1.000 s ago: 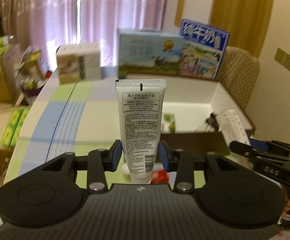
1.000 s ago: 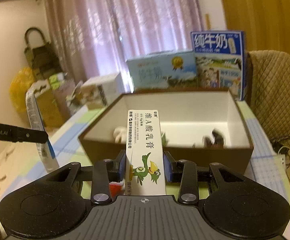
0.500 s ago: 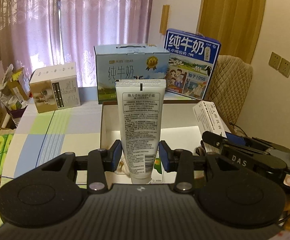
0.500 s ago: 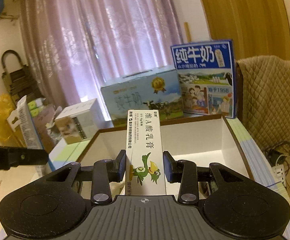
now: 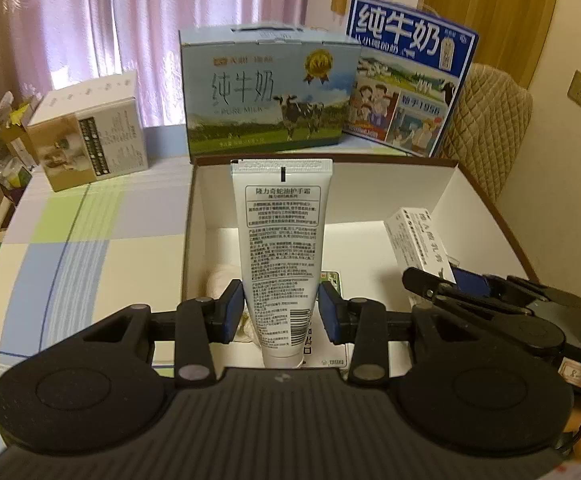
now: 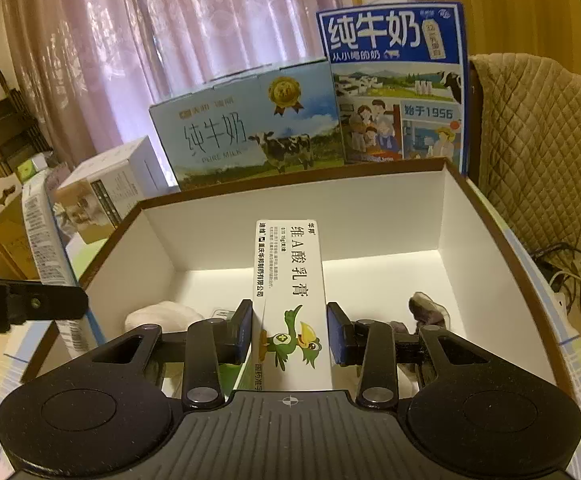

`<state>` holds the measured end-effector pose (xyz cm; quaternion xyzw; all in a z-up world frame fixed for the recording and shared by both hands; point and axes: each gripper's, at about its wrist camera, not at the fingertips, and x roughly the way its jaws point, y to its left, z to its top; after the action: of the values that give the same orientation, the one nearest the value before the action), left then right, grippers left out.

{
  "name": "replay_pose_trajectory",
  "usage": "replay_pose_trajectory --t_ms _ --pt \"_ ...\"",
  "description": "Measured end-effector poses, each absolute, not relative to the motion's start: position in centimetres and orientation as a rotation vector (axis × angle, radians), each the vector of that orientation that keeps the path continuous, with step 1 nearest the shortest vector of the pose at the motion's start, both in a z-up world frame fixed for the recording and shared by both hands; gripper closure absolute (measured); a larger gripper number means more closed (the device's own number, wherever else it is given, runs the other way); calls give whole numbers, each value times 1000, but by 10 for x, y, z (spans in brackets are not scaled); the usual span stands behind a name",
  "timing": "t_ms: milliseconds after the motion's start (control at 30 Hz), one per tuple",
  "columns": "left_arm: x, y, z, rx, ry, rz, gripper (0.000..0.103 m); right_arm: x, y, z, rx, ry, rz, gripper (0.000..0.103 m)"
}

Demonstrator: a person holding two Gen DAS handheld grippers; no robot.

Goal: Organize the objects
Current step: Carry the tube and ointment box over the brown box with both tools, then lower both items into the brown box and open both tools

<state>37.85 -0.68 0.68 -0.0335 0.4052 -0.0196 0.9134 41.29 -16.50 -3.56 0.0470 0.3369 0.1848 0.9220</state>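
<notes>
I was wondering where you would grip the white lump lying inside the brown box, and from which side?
Across the middle of the white lump, coming from above. It lies low on the floor of the box near the left wall, so a sideways approach looks blocked. Both tongs are full now: left holds the tube, right the ointment carton.

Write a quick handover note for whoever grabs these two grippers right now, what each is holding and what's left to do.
Left gripper: shut on the white hand cream tube, held upright over the near edge of the open box.
Right gripper: shut on the small ointment carton, held over the box interior.
Already in the box: a white soft lump, a dark item, a green-printed packet.
Left: lower and release both the tube and the carton inside the box.
</notes>
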Motion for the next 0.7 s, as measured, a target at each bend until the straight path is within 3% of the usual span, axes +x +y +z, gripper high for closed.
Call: replay_pose_trajectory --t_ms 267,300,367,700 --pt "408 -15 -15 -45 884 -44 68 438 -160 -43 121 678 331 67" --pt "411 -16 -18 -44 888 -44 68 440 -162 -42 137 676 326 65" --pt "416 -17 -21 -39 895 -44 68 443 -168 -42 186 674 321 51" --pt "433 -21 -33 -19 925 -28 68 446 -176 -42 191 705 309 49"
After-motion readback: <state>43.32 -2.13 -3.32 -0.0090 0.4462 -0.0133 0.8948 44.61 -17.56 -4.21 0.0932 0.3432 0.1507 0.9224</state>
